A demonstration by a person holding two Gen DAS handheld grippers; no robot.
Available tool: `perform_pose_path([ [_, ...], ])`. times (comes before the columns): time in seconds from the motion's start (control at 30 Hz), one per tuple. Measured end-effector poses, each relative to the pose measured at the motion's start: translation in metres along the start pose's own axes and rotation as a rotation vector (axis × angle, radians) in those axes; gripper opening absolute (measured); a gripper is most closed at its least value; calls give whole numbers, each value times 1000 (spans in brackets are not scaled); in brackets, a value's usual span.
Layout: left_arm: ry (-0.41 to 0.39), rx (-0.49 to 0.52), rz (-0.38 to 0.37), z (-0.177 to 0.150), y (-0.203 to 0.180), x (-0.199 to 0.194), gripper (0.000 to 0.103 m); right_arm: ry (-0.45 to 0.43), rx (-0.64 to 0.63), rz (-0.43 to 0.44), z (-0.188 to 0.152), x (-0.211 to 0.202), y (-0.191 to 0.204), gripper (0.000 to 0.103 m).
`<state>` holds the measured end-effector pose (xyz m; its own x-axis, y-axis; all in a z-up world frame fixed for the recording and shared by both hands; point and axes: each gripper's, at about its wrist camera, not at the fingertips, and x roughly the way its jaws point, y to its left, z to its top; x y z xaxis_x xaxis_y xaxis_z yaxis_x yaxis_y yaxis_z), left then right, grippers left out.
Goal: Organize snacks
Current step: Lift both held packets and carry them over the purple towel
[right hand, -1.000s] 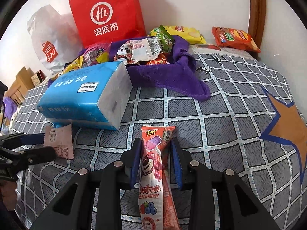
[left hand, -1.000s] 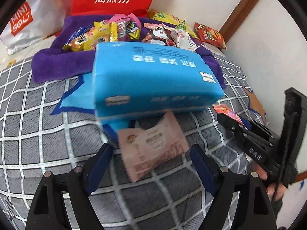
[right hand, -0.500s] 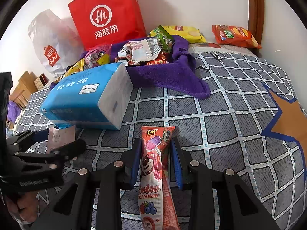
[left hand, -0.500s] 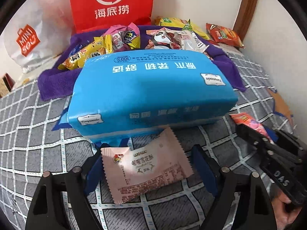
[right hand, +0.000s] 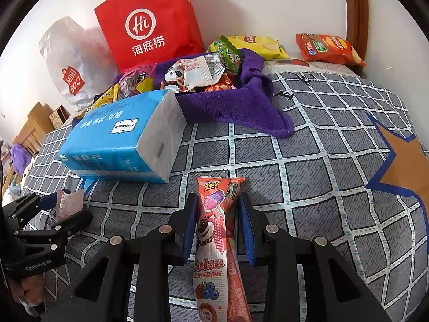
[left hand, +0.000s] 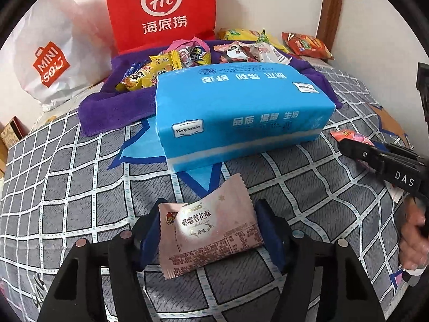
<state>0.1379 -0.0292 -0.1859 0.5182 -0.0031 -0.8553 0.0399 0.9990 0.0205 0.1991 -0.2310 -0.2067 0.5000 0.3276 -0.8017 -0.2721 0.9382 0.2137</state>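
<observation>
A pink snack packet (left hand: 209, 230) lies on the grey checked bedspread (left hand: 67, 187) just in front of a blue tissue pack (left hand: 236, 107). My left gripper (left hand: 207, 209) is closing on it, and both blue pads touch its side edges; the packet's left corner is crumpled. In the right wrist view the same packet (right hand: 68, 204) sits between the left gripper (right hand: 75, 205) fingers at the far left. My right gripper (right hand: 218, 197) is shut on a long red Toy Story stick packet (right hand: 214, 228), resting on the bedspread. Its tip (left hand: 348, 145) shows at the right of the left wrist view.
Behind the tissue pack a purple towel (right hand: 236, 107) holds several snacks. A red paper bag (left hand: 161, 8) and a white shopping bag (left hand: 51, 61) stand against the wall. Yellow (right hand: 257, 45) and orange (right hand: 329, 48) chip bags lie at the back right.
My left gripper has come down over the pink packet and its jaws have narrowed from well apart to touching the packet's edges. The right gripper and its red packet have not moved.
</observation>
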Motion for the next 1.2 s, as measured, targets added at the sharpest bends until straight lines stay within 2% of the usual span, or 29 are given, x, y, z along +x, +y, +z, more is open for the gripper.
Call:
perform_pose_path([
  [0.33,-23,-14,-8,-4,-1,0,69,2,-7,1,-8,-6,-1,32],
  [0.47,-24,-22,-20,-4,2,0,69,5,-37,-26,-10,-7,4,32],
  [0.63,-19,-19,-21,-4,2,-2,64,9,-82,-85,-11,-8,12,29],
  [0.73,-17,-32,-53,-4,5,-9,59,8,-110,-132,-13,-9,17,28],
  [0.87,-6,-41,-80,-5,9,-15,52,17,-93,-133,-17,-14,21,28],
  [1.2,-20,-70,-120,-7,27,-33,50,9,-103,-133,-15,-35,39,28],
])
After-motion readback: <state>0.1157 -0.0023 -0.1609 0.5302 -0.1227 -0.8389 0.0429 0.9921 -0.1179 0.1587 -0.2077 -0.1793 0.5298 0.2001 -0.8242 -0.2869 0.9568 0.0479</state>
